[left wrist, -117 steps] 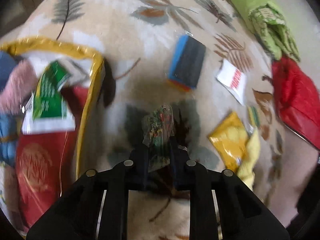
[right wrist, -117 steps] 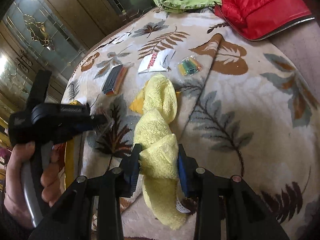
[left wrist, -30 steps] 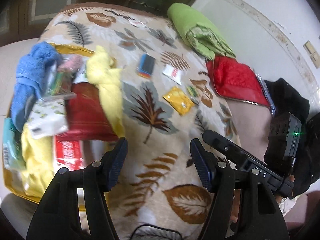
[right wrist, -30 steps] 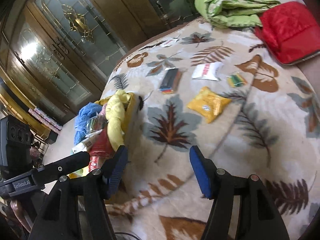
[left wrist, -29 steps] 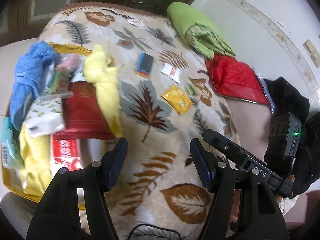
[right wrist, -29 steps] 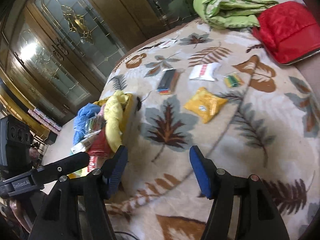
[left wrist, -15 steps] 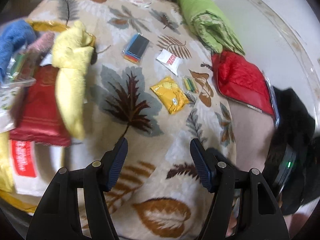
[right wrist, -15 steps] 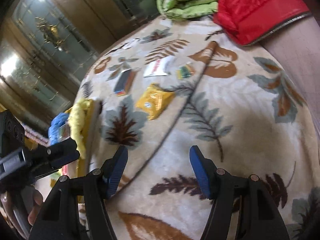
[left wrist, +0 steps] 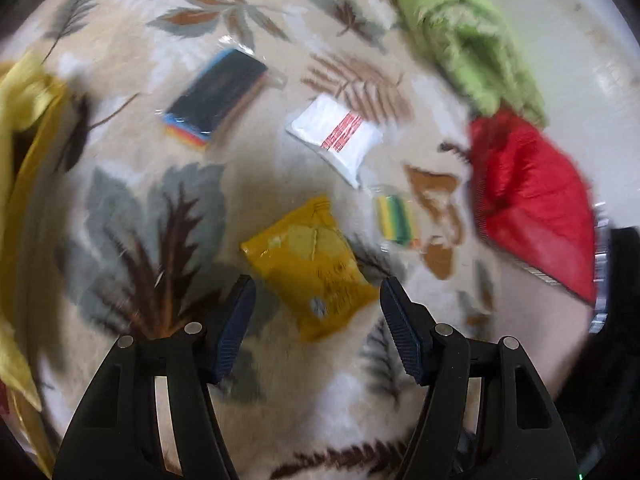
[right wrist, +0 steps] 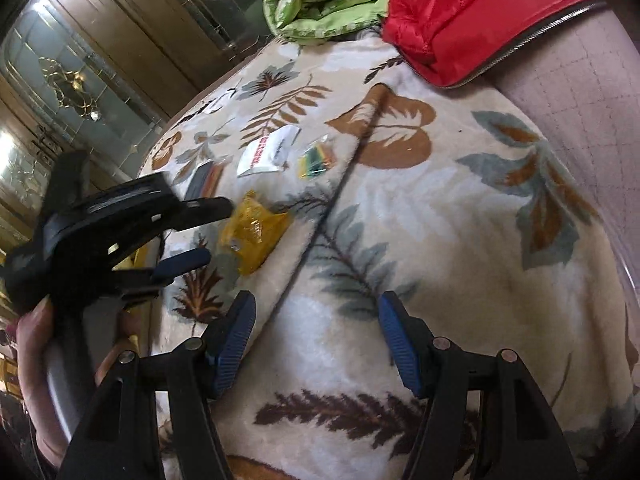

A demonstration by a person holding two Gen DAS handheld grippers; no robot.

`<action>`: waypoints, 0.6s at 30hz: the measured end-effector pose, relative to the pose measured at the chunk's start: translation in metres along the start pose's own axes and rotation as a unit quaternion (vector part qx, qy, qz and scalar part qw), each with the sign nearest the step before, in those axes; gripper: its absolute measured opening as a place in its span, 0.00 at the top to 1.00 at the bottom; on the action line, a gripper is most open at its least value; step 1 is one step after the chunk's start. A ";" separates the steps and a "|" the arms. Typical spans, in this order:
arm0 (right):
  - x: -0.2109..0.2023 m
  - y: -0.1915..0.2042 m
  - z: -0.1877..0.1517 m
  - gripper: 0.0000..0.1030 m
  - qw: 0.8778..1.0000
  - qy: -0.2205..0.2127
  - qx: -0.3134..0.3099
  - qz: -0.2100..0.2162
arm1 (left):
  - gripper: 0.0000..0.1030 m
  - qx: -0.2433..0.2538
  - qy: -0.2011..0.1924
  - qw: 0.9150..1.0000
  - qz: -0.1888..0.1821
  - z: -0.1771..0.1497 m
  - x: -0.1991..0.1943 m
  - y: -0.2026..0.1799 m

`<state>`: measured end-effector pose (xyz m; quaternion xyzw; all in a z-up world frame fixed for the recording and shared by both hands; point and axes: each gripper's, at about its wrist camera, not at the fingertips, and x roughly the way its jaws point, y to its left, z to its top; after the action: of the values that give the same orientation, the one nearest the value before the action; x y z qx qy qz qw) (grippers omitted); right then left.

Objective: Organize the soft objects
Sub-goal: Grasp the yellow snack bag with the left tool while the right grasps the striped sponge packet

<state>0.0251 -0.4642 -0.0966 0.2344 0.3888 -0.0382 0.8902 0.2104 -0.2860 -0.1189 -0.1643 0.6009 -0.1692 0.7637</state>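
Our left gripper (left wrist: 316, 300) hangs spread and empty just near the yellow packet (left wrist: 310, 266) on the leaf blanket (left wrist: 160, 208), our right gripper (right wrist: 316, 316) likewise wide with nothing held.

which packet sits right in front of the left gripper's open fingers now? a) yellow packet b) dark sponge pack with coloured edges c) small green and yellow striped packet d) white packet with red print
a: in the left wrist view the yellow packet lies on the leaf-print blanket just ahead of the open left gripper, with nothing held between its fingers; the other packets lie farther off.
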 end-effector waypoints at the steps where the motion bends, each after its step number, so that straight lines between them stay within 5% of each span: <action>1: 0.001 -0.002 0.000 0.37 1.000 0.002 0.004 0.000 | 0.37 -0.002 0.012 1.000 0.019 0.003 0.012 -0.004; 7: 0.007 -0.005 0.004 0.37 1.000 0.011 0.006 0.002 | 0.36 0.012 0.000 0.999 0.039 0.000 0.023 -0.004; 9: 0.008 -0.003 0.010 0.37 1.000 0.007 0.001 0.007 | 0.59 0.033 -0.004 0.999 0.039 -0.003 0.019 0.001; 10: 0.008 -0.003 0.014 0.37 1.000 0.005 -0.002 0.012 | 0.59 0.040 -0.008 0.998 0.037 -0.005 0.015 0.009; 18: 0.044 0.015 0.077 0.38 0.998 0.011 -0.065 -0.001 | 0.62 0.041 0.002 0.998 -0.047 -0.041 -0.016 0.053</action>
<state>0.1116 -0.4806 -0.0766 0.1762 0.4001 -0.0111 0.8993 0.1702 -0.2334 -0.1378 -0.1608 0.5867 -0.2301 0.7596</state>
